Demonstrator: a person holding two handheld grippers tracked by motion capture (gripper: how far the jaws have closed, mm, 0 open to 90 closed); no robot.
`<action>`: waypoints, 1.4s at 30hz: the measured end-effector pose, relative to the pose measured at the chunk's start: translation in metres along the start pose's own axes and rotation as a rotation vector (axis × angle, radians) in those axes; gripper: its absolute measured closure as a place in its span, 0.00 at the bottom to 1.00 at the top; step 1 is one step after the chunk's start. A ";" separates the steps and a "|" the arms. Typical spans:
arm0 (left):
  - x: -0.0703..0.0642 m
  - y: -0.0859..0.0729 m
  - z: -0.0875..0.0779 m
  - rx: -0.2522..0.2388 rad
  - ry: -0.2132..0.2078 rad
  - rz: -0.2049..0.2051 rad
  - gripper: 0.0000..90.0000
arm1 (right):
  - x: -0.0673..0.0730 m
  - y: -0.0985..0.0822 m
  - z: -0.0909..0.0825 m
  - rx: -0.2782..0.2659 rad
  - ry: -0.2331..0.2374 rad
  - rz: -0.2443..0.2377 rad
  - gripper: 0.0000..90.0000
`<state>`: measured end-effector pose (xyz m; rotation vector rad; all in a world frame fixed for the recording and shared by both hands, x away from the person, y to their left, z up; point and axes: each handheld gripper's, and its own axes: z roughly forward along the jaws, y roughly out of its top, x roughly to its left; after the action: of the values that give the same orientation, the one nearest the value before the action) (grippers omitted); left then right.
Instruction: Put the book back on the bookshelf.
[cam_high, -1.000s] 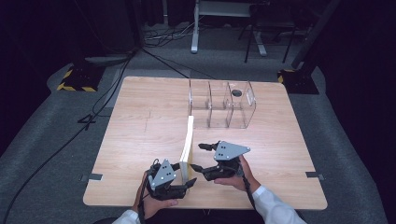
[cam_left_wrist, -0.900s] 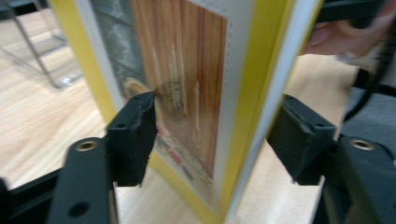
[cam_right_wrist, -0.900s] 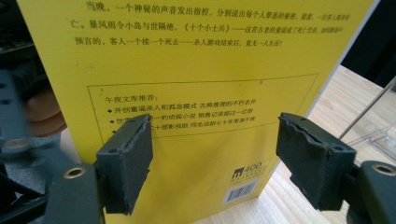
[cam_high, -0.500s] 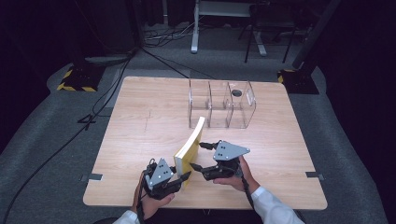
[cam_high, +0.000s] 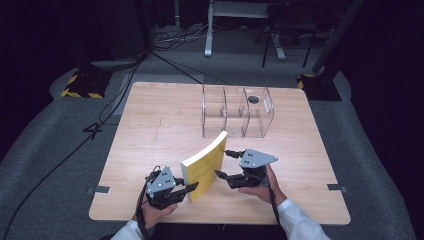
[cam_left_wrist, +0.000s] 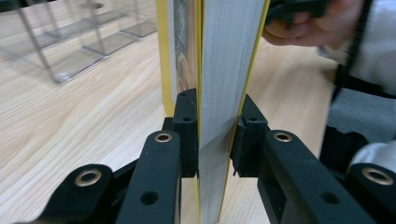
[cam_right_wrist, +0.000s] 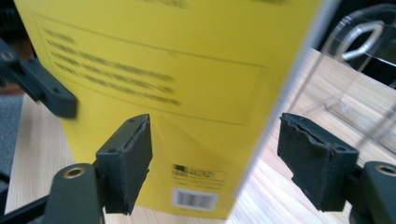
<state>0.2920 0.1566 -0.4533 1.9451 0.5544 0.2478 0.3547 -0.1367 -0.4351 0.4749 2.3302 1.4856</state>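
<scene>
A person is sitting at the near edge of a light wooden table (cam_high: 150, 130), holding a two-jaw gripper in each hand. A yellow book (cam_high: 205, 165) is standing on its edge near the middle of the near half of the table, leaning a little, with its pale page block facing the near left.

The left gripper (cam_high: 187, 188) is clamping the book's near lower corner. In the left gripper view its two black jaws are pressing on both covers of the book (cam_left_wrist: 219, 93), with the page edges showing between them.

The right gripper (cam_high: 227, 164) is sitting just right of the book, its jaws spread wide and pointing left toward the cover. In the right gripper view the pads (cam_right_wrist: 135, 158) are standing well apart in front of the yellow back cover (cam_right_wrist: 177, 84), which carries a barcode near its lower edge; whether a pad is touching the cover cannot be told.

A clear plastic organiser (cam_high: 237, 112) with upright dividers is standing at the far middle of the table, well apart from the book. Dark grey floor (cam_high: 50, 150) is surrounding the table.
</scene>
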 end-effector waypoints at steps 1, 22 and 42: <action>0.000 0.001 0.001 0.001 -0.015 0.014 0.84 | -0.004 -0.003 -0.004 0.005 -0.003 -0.006 0.29; 0.022 0.012 0.015 0.021 -0.101 0.096 0.83 | -0.038 -0.024 -0.010 -0.047 0.224 -0.022 0.52; 0.019 0.015 0.018 0.052 -0.119 0.157 0.83 | -0.035 -0.034 -0.036 -0.069 0.350 -0.085 0.74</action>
<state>0.3193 0.1463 -0.4489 2.0417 0.3338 0.2160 0.3667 -0.1945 -0.4486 0.1003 2.5083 1.7165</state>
